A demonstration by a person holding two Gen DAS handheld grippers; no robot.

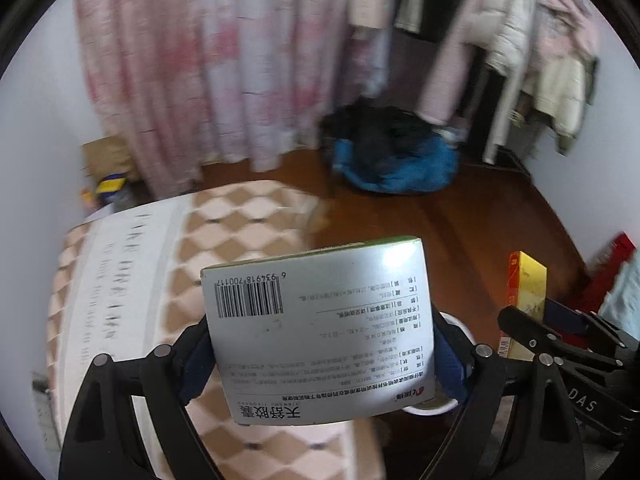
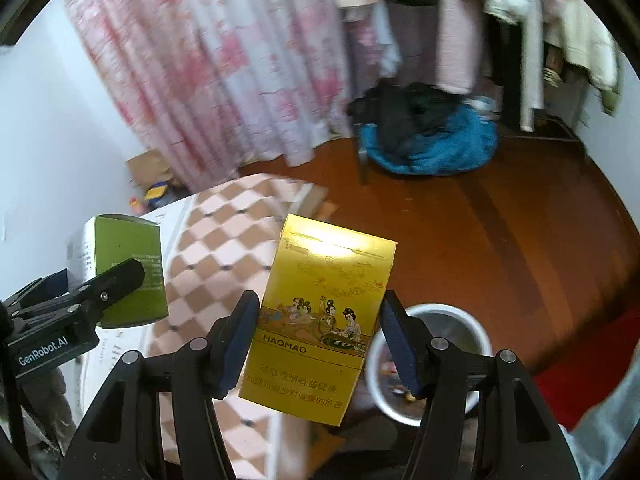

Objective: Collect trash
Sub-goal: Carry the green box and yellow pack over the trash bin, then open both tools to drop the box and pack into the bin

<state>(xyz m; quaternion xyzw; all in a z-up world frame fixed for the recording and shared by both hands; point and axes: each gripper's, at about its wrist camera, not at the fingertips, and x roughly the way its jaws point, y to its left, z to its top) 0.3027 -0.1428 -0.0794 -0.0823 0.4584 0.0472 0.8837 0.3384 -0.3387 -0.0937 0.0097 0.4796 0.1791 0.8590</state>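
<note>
Above the checkered bed, the left claw pinches a grey-and-green cardboard medicine box and the right claw pinches a flat yellow cigarette carton, both mid-carry, so the next move is likely lowering them over the round white waste bin near right and releasing.

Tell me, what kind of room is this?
Most likely a bedroom: a bed with a checkered cover, pink floral curtains, and coats hanging on a rack above a wooden floor.
</note>
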